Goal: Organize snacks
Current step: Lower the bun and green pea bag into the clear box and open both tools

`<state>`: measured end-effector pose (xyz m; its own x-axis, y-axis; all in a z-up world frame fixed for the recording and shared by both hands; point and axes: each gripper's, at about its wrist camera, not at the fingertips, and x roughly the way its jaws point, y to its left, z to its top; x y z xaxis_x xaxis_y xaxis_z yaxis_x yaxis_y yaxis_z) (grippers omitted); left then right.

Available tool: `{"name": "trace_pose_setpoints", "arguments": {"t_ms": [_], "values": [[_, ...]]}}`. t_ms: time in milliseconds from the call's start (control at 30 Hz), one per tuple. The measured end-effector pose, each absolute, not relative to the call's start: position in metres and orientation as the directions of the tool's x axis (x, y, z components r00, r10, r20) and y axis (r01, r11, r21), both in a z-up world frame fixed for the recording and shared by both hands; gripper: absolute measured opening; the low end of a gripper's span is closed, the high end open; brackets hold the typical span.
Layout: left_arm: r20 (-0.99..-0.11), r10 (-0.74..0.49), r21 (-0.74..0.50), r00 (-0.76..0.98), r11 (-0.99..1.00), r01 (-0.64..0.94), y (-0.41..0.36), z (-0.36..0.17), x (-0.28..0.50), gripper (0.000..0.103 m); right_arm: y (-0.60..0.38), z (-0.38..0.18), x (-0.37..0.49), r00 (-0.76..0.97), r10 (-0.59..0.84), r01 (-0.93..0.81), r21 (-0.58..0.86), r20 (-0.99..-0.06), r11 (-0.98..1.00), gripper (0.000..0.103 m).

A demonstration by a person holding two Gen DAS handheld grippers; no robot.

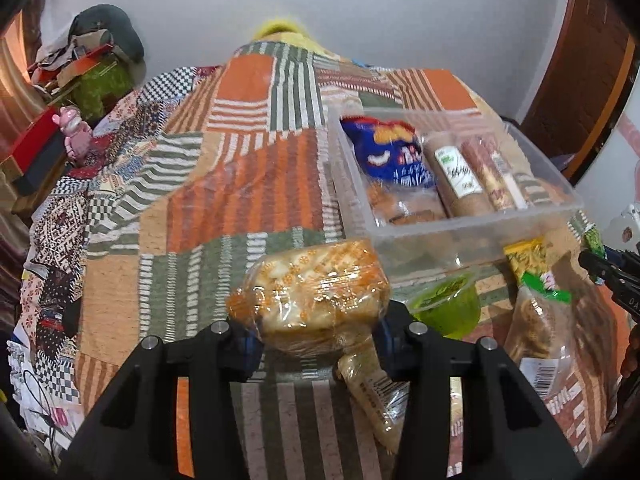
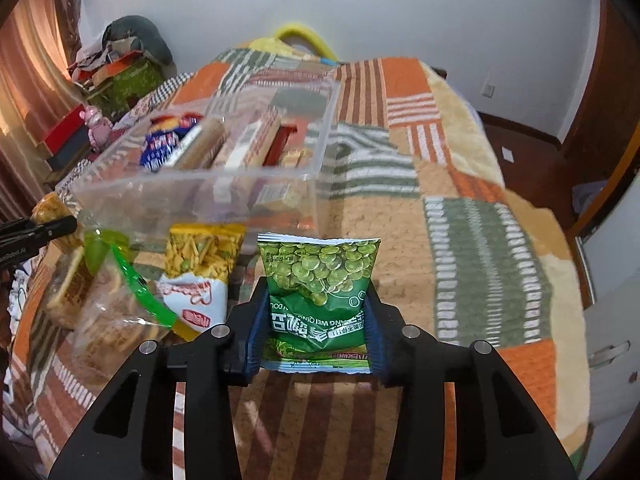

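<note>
The left gripper [image 1: 318,332] is clamped on a clear bread bag [image 1: 316,296] printed with orange flowers, holding it just above the bed [image 1: 224,184]; the bag's twisted tail hangs down toward 5 o'clock of the gripper, with a barcode label on it. In the left wrist view, a clear bin [image 1: 460,224] sits on the quilt at 1 o'clock from the bag. Inside the bin lie a blue bag [image 1: 388,152] at the far left, a clear pack of brown biscuits [image 1: 404,204] in front of it, and two tubes side by side to the right: a tan tube [image 1: 456,176] and a red tube [image 1: 490,172]. Just outside the bin's near wall, at 3 o'clock from the bread bag, stands a green jelly cup [image 1: 448,304]. Beyond the cup is a yellow bag [image 1: 528,256], and a clear cookie bag [image 1: 540,320] with a green strip lies near the right edge.

The right gripper [image 2: 316,336] is closed on a green pea bag [image 2: 320,280], which stands upright between its fingers, the print upside down. In the right wrist view the bin [image 2: 192,200] is at 11 o'clock from the pea bag, the yellow bag [image 2: 200,268] at 9 o'clock, touching the bin's near wall, and the cookie bag [image 2: 112,320] further left. The left gripper's tip [image 2: 40,232] shows at the left edge. A pink figurine [image 2: 98,126] stands beside the bed at 10 o'clock.
</note>
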<state>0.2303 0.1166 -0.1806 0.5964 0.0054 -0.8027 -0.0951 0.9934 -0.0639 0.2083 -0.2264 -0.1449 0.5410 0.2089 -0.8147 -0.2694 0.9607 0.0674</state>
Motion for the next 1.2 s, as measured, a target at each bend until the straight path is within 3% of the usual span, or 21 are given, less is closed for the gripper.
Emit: {"name": "trace_pose_setpoints", "arguments": {"t_ms": [400,667,1200], "values": [[-0.714,-0.022,-0.071,0.700,0.997,-0.042,0.098,-0.120,0.235,0.045,-0.225,-0.094,0.214,0.650,0.245,-0.270,0.082,-0.720,0.959,0.039],[-0.689,-0.062,-0.074,0.722,0.997,0.014,0.071,-0.108,0.268,0.045,-0.205,-0.074,0.237,0.693,0.277,-0.296,0.088,-0.665,0.951,0.039],[-0.750,-0.111,-0.081,0.651,0.994,0.076,0.035,-0.154,0.333,0.045,-0.172,-0.124,0.286,0.606,0.260,-0.319,0.070,-0.752,0.945,0.039]]}}
